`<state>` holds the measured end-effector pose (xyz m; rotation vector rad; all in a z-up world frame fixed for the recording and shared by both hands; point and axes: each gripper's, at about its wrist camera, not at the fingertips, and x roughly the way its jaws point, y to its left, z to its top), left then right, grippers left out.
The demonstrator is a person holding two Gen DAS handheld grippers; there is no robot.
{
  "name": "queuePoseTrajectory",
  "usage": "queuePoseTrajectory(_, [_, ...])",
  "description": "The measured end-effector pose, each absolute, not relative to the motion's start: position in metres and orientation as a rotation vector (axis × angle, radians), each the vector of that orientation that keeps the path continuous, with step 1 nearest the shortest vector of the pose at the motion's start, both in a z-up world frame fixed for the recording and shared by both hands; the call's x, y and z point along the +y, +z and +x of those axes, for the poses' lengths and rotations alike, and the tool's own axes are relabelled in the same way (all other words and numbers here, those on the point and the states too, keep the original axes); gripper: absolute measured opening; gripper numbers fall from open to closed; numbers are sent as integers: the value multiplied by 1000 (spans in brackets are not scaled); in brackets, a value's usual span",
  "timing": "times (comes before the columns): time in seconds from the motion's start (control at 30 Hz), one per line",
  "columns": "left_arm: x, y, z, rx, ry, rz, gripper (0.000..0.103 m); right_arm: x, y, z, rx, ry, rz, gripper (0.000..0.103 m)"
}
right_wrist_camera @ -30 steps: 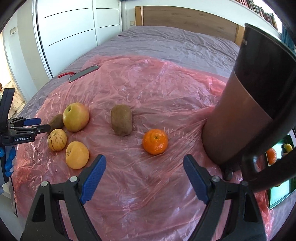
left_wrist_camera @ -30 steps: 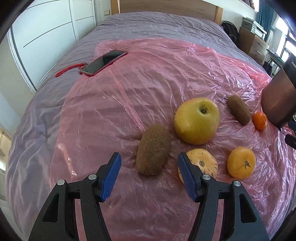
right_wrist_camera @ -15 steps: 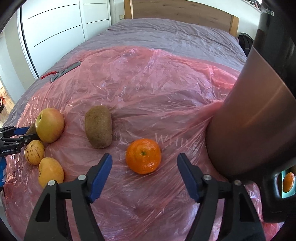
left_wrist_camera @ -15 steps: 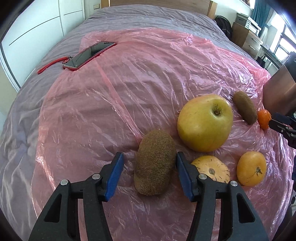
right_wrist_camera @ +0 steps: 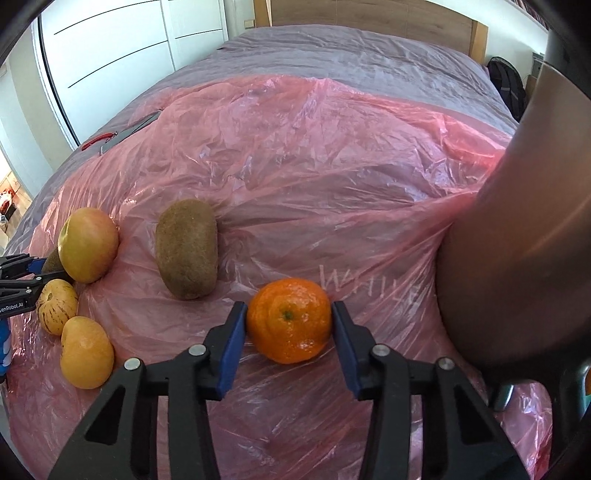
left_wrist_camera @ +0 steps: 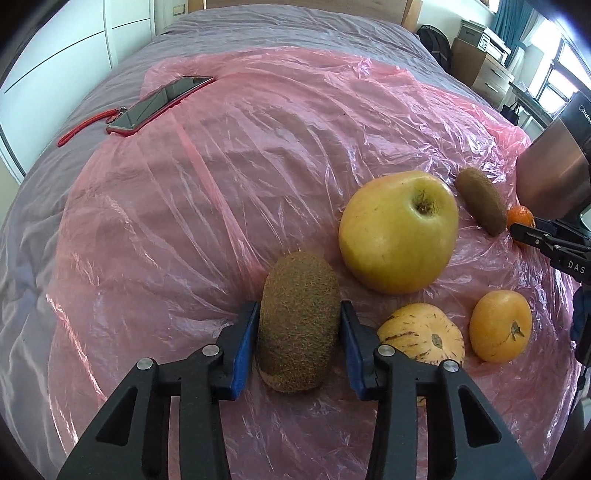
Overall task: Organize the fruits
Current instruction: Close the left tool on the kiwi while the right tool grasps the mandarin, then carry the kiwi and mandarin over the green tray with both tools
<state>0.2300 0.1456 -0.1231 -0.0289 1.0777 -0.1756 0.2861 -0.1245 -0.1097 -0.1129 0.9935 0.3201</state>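
Both jaws have just closed: left gripper [left_wrist_camera: 298, 325] clamps a kiwi [left_wrist_camera: 299, 325], right gripper [right_wrist_camera: 289, 325] a mandarin [right_wrist_camera: 289, 319], both lying on pink plastic sheet [left_wrist_camera: 221, 184] spread over a grey bed [right_wrist_camera: 351, 51]. White wardrobe [right_wrist_camera: 110, 48] stands left, phone [left_wrist_camera: 159, 105] upper left, wooden headboard [right_wrist_camera: 369, 13] behind.

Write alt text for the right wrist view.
The right gripper, its jaws just closed, clamps a mandarin on pink plastic sheeting over a bed. A kiwi lies beyond; an apple sits far left.
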Motion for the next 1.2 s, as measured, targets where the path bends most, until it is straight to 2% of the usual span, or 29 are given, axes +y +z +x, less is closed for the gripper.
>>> queuePoseTrajectory(0.43, [143, -117, 228, 1066, -173, 3, 33, -122, -116, 286, 1014, 328, -150, 9])
queuePoseTrajectory(1.2, [155, -74, 188, 992, -117, -41, 33, -109, -70, 244, 951, 392, -202, 9])
